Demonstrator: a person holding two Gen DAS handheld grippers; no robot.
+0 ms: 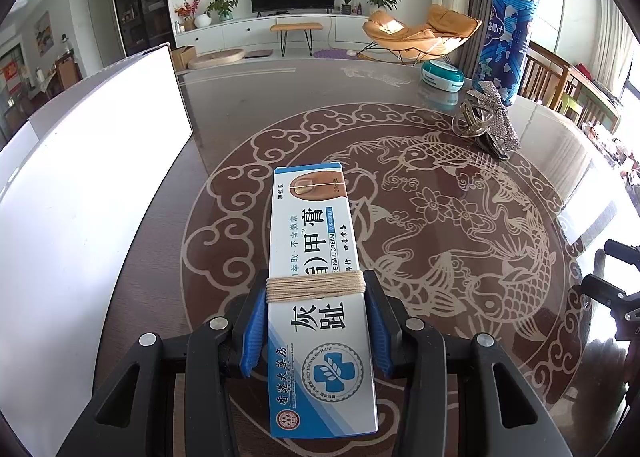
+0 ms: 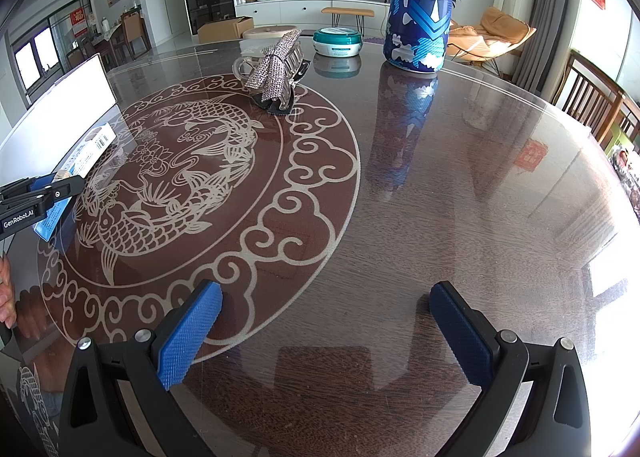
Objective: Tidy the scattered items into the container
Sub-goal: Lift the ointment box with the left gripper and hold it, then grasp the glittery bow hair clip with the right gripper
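My left gripper (image 1: 316,289) is shut on a white and blue nail cream box (image 1: 316,241) and holds it above the table, beside the white container (image 1: 92,161) at the left. The box and left gripper also show in the right wrist view (image 2: 60,185). My right gripper (image 2: 326,317) is open and empty above the table. A sparkly bow hair clip (image 1: 486,125) (image 2: 276,73), a teal cream jar (image 1: 442,75) (image 2: 338,41) and a tall blue can (image 1: 506,37) (image 2: 422,5) stand on the far side of the table.
The round brown table (image 2: 460,185) has a glass top with a fish pattern. The white container also shows at the left of the right wrist view (image 2: 72,97). Wooden chairs (image 2: 592,105) stand at the right edge.
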